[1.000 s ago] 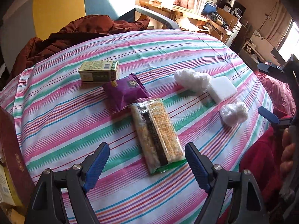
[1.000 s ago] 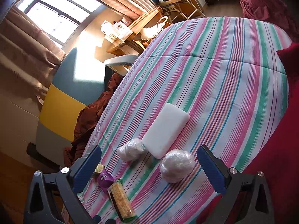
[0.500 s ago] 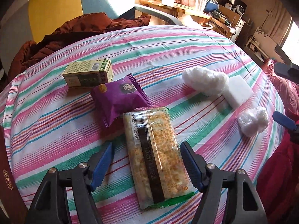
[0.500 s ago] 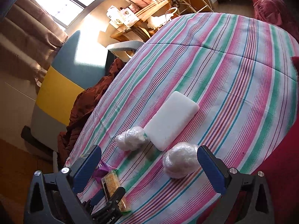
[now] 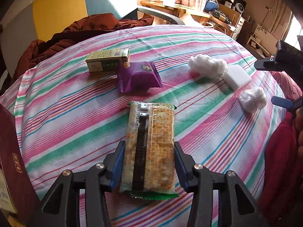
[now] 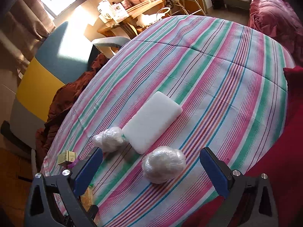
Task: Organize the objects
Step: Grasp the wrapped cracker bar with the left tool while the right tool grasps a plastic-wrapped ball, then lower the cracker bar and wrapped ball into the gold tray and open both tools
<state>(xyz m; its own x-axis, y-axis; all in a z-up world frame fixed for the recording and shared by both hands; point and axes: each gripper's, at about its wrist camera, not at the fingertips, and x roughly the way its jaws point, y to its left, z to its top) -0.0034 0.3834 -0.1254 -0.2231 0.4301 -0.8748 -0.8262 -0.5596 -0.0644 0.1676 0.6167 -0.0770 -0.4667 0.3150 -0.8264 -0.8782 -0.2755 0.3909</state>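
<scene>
Your left hand-held gripper [image 5: 149, 167] has advanced and is now clasping the cracker packet [image 5: 150, 145] lengthwise ahead; the right hand-held gripper [image 6: 151, 167] is gaping wide, farther off.

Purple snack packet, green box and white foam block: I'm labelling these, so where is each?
Purple snack packet [image 5: 139, 76], left wrist view, middle of its wrapper.
Green box [image 5: 107, 60], left wrist view, its top face.
White foam block [image 6: 152, 122], right wrist view, its flat top.

Cracker pack [image 6: 86, 196] mostly hidden behind right tongs' [image 6: 151, 172] frame.
</scene>
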